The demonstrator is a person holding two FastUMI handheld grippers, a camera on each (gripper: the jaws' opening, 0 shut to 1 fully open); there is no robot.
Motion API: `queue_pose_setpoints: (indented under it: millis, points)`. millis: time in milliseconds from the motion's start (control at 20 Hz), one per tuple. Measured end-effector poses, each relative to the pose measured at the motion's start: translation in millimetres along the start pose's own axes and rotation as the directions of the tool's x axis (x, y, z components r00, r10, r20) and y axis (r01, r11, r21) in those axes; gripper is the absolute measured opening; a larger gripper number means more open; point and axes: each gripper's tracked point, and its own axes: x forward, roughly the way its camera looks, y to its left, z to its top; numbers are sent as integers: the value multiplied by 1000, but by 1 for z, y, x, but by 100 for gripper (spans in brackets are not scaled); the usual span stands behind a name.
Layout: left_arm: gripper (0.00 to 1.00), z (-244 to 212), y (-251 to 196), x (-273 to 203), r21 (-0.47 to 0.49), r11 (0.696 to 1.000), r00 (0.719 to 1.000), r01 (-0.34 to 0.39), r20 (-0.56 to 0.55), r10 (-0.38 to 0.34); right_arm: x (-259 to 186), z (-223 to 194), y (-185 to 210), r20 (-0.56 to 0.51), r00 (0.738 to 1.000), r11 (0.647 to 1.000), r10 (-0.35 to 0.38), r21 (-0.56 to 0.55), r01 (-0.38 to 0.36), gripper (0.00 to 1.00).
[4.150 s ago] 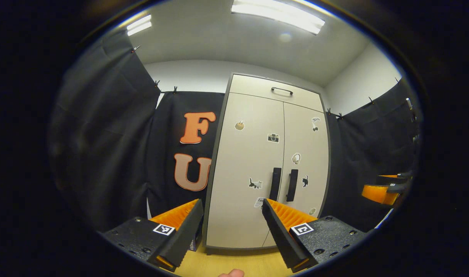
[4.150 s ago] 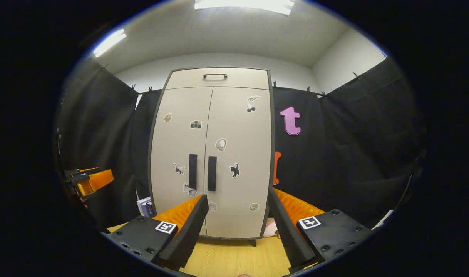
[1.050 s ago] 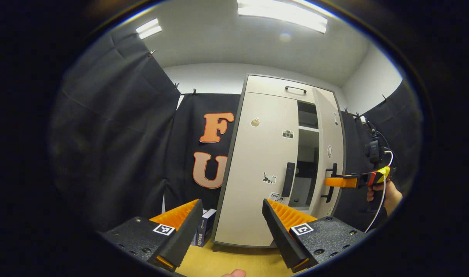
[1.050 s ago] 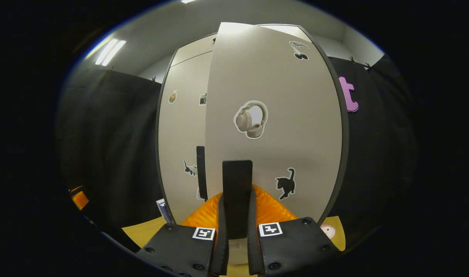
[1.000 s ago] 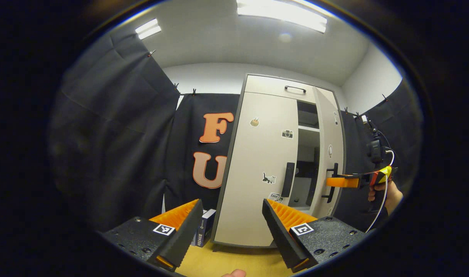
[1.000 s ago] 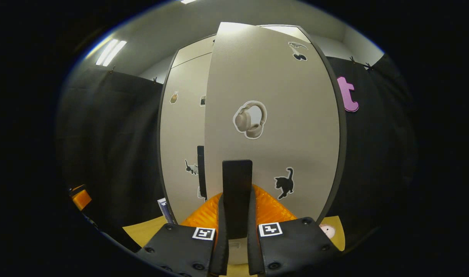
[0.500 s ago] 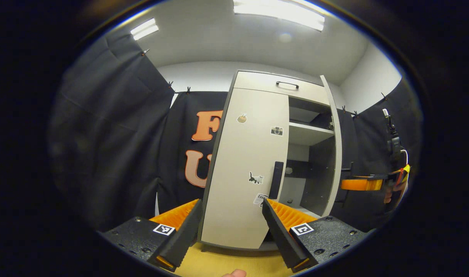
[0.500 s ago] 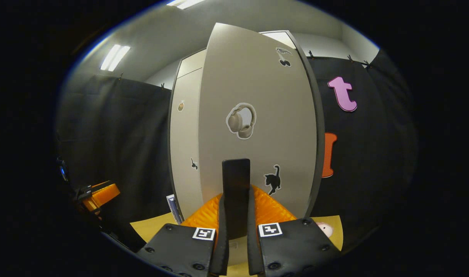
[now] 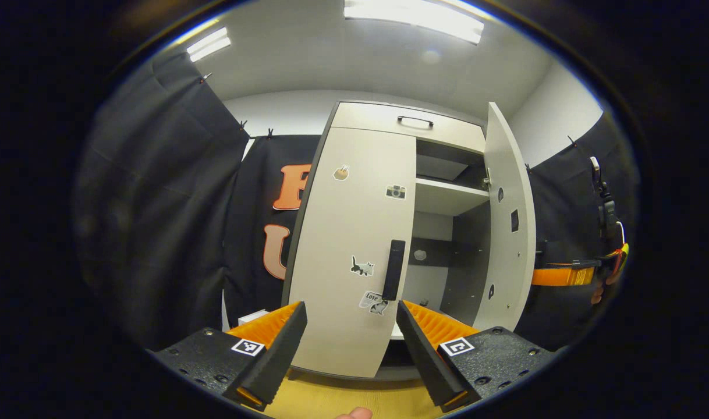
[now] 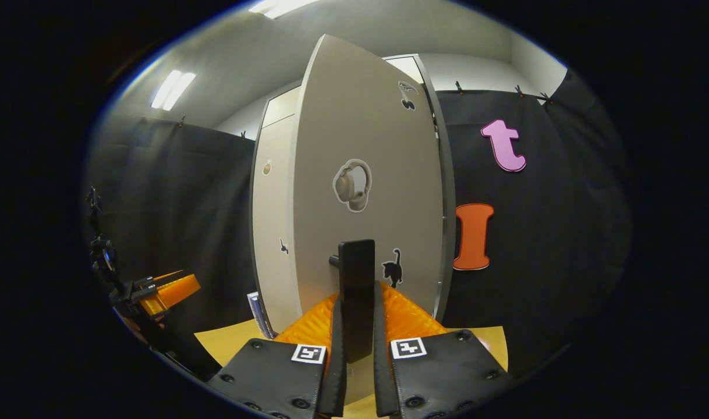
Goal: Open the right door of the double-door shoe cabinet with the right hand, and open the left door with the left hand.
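Left gripper view: the shoe cabinet (image 9: 354,244) stands ahead, a little way off. Its right door (image 9: 506,233) is swung wide, showing shelves inside, while the left door (image 9: 354,250) is flat shut with its black handle (image 9: 394,269) untouched. The left tongs (image 9: 348,343) hang in front of it, fingers wide apart and gripping nothing. At the far right the right tongs (image 9: 555,276) reach in behind the open door's edge, so where they meet it is hidden. I judge step 1 nearly finished and step 2 not begun; next, the left tongs need to travel forward, line up on that upright handle, close on it, then pull in an arc about the left hinge.

Right gripper view: the right tongs (image 10: 357,343) are clamped on the right door's handle (image 10: 356,291), a finger on each side. The door's outer face (image 10: 366,192) blocks the cabinet's inside. The left tongs (image 10: 168,291) show far left, small and dim, hard to read from here. The yellow floor (image 10: 232,346) lies below.
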Motion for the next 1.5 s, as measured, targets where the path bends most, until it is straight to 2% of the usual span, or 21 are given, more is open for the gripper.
queue_pose_setpoints:
  millis: [50, 200, 350, 400, 650, 700, 750, 800, 850, 900, 950, 1000, 1050, 1100, 1200, 1500]
  points:
    - [94, -2, -4, 2, -2, 1000, 1000, 6, -4, -6, -3, 0, -3, 4, 1000, 1000, -6, -1, 6, 28]
    - [92, -6, -13, 6, 0, 1000, 1000, 28, -14, -28, -7, 1, -10, 17, 1000, 1000, -17, 5, 17, 27]
    - [94, -12, -16, 9, 5, 999, 999, 34, -25, -34, -13, 1, -19, 29, 999, 999, -42, -9, 42, 27]
    - [92, -14, -18, 9, 4, 999, 999, 36, -30, -36, -14, 0, -22, 30, 998, 998, -54, -14, 55, 27]
    - [92, -20, -26, 15, 4, 999, 998, 49, -37, -49, -22, 0, -42, 44, 990, 989, -134, -59, 137, 27]
    - [91, -21, -27, 16, 7, 999, 998, 53, -40, -53, -24, 2, -46, 50, 987, 986, -153, -62, 156, 32]
    - [91, -21, -29, 16, 9, 998, 997, 57, -43, -57, -24, 1, -52, 53, 985, 984, -166, -60, 169, 32]
    - [92, -21, -30, 17, 9, 998, 997, 61, -43, -61, -27, 1, -57, 54, 983, 983, -176, -50, 179, 25]
    - [92, -21, -32, 17, 7, 998, 997, 65, -43, -65, -29, 1, -61, 58, 981, 982, -186, -36, 188, 25]
    - [92, -21, -33, 18, 4, 998, 997, 68, -42, -68, -30, 2, -66, 59, 978, 980, -198, -23, 200, 17]
    - [92, -21, -34, 18, 1, 997, 997, 72, -41, -72, -32, 2, -72, 62, 975, 976, -214, -17, 215, 17]
    - [94, -20, -36, 19, -1, 997, 996, 76, -41, -76, -34, 3, -80, 61, 970, 972, -234, -16, 235, 25]
    - [92, -20, -36, 20, -6, 997, 996, 78, -40, -79, -36, 3, -89, 57, 964, 965, -259, -16, 260, 23]
    - [92, -20, -36, 20, -13, 997, 996, 82, -41, -82, -38, 4, -91, 59, 966, 967, -252, -7, 253, 18]
    - [94, -19, -37, 25, -28, 996, 995, 86, -43, -88, -39, 5, -86, 56, 975, 976, -216, 45, 214, 18]
    - [92, -6, -42, 53, 3, 995, 994, 104, -28, -104, -61, -1, -84, 40, 971, 970, -235, 71, 232, 18]
